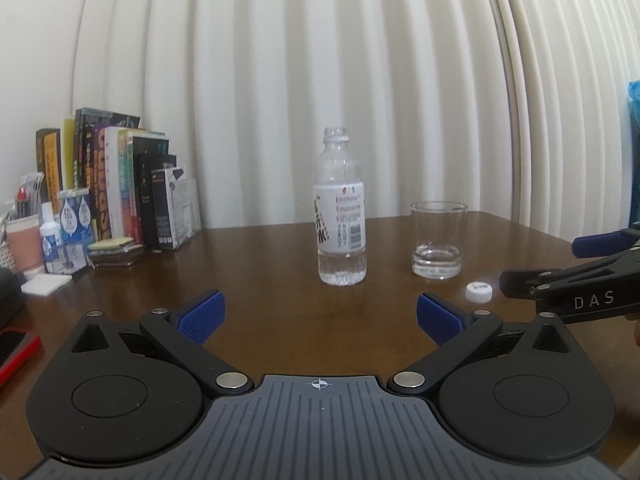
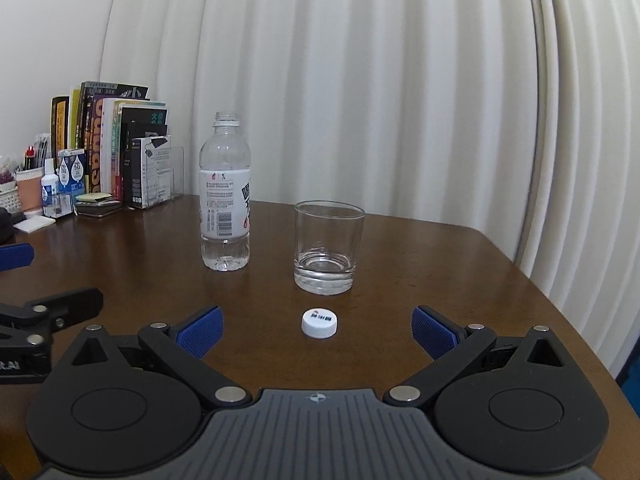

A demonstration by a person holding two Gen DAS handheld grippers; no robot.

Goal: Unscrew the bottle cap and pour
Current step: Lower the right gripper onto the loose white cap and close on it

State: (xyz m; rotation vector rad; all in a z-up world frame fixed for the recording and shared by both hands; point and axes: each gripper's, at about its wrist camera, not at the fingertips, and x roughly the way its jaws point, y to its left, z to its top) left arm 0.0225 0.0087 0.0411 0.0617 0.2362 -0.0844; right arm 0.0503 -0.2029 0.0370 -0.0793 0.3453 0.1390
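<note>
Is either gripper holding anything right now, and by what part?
Nothing held. Left gripper and right gripper are both open; bottle, cap and glass stand free on the table.

A home study or living corner is suggested. A dark wooden counter (image 2: 400, 264) is set against pale pleated curtains (image 2: 360, 80). At its far left, upright books (image 1: 112, 176) are lined up beside a small white bottle (image 1: 50, 236), a cup of pens (image 1: 22, 232) and a white notepad (image 1: 46, 283).
</note>
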